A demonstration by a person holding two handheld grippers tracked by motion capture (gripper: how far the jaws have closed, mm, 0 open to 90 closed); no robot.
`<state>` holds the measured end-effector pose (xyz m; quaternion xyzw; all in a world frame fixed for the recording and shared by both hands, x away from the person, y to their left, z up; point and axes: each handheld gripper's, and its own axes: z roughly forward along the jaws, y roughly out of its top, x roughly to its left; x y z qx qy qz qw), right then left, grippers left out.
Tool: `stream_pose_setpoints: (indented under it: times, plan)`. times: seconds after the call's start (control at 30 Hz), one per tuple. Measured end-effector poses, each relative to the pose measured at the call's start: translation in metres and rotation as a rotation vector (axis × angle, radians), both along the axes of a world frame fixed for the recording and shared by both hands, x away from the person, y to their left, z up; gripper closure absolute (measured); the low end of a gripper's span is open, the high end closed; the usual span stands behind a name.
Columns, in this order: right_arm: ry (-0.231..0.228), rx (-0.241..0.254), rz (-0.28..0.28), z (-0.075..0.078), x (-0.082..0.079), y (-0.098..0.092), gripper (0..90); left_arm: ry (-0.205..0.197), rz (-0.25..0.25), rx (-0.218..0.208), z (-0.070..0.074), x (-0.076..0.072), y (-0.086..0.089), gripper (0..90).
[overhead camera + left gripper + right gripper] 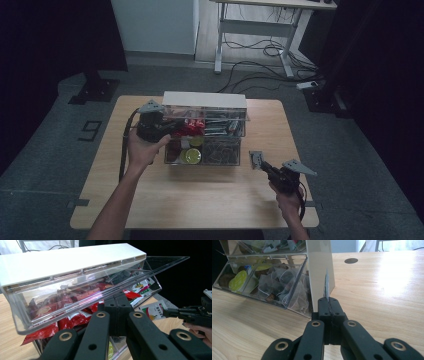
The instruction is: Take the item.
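A clear organiser with a white top stands mid-table. Its upper drawer is tilted open and holds red sachets. My left gripper is at the drawer's clear front rim with its jaws together on it; from above the left gripper sits at the organiser's left front. To the organiser's right my right gripper is shut on a small printed sachet, just above the table. The sachet stands edge-on between the jaws of the right gripper. The left gripper view shows the sachet too.
The lower drawer is open, with tea bags and green-lidded capsules in it. The organiser's white side wall rises just behind the sachet. The wooden table is bare toward its front edge. A desk and cables lie on the floor beyond.
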<state>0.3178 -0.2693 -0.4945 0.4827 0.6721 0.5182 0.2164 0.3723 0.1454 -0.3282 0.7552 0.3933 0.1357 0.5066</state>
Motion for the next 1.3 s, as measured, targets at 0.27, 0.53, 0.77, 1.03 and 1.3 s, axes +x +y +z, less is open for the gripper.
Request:
stream_pose_setpoints:
  times: [0.27,0.53,0.77,1.03,1.3]
  plan:
    - [0.043,-0.011,0.003,-0.01,0.001,0.003,89.3,-0.003,-0.002,0.0,0.0,-0.001,-0.002,90.0]
    - [0.095,-0.02,0.007,-0.027,0.008,0.006,89.3,-0.003,-0.002,-0.001,-0.002,-0.001,-0.002,90.0]
    - [0.114,-0.025,-0.035,-0.032,0.012,-0.002,88.9,0.0,0.0,-0.006,-0.004,-0.001,-0.001,90.0]
    - [0.165,-0.059,-0.093,-0.041,0.018,-0.01,83.4,0.001,0.0,-0.002,-0.005,-0.001,-0.002,90.0]
    - [0.202,-0.148,-0.137,-0.044,0.021,-0.007,61.8,0.002,-0.003,-0.003,-0.005,-0.002,-0.002,90.0]
